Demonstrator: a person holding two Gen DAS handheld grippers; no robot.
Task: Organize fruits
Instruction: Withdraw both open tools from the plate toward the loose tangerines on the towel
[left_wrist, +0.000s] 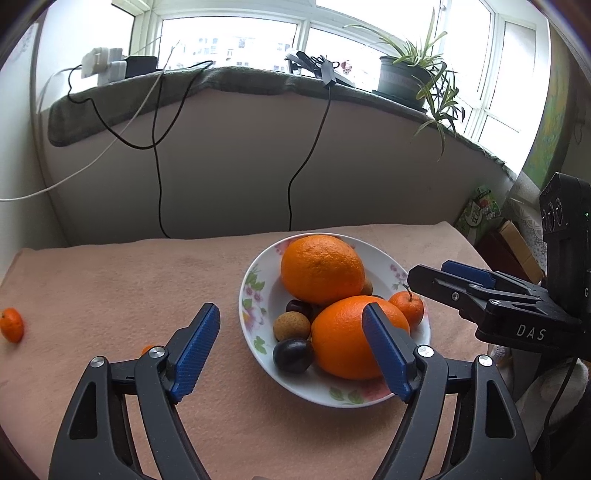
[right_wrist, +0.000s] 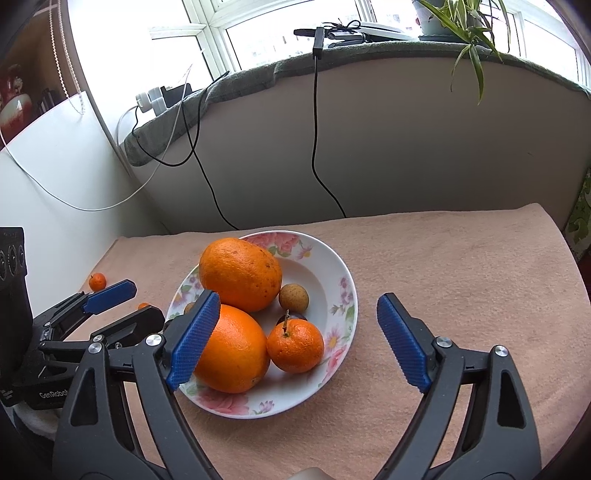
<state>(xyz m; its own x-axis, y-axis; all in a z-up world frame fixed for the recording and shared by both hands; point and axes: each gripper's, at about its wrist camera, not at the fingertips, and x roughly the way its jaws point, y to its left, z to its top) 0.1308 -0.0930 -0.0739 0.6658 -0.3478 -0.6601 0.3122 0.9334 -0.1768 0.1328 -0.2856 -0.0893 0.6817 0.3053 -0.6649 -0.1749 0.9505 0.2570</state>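
Note:
A floral white plate (left_wrist: 255, 295) (right_wrist: 332, 280) on the pink cloth holds two big oranges (left_wrist: 321, 267) (right_wrist: 240, 273), a small mandarin (left_wrist: 408, 306) (right_wrist: 295, 345), a tan longan (left_wrist: 291, 325) (right_wrist: 293, 296) and dark plums (left_wrist: 293, 355). My left gripper (left_wrist: 295, 350) is open and empty, just before the plate's near-left side. My right gripper (right_wrist: 299, 347) is open and empty, with the mandarin between its fingers in view. Two small mandarins lie loose on the cloth at the left (left_wrist: 12, 325) (right_wrist: 97, 281).
A padded windowsill ledge (left_wrist: 221, 79) with chargers, hanging cables (left_wrist: 159, 177) and a potted plant (left_wrist: 410, 77) stands behind the table. Boxes and a green packet (left_wrist: 480, 214) sit past the table's right edge.

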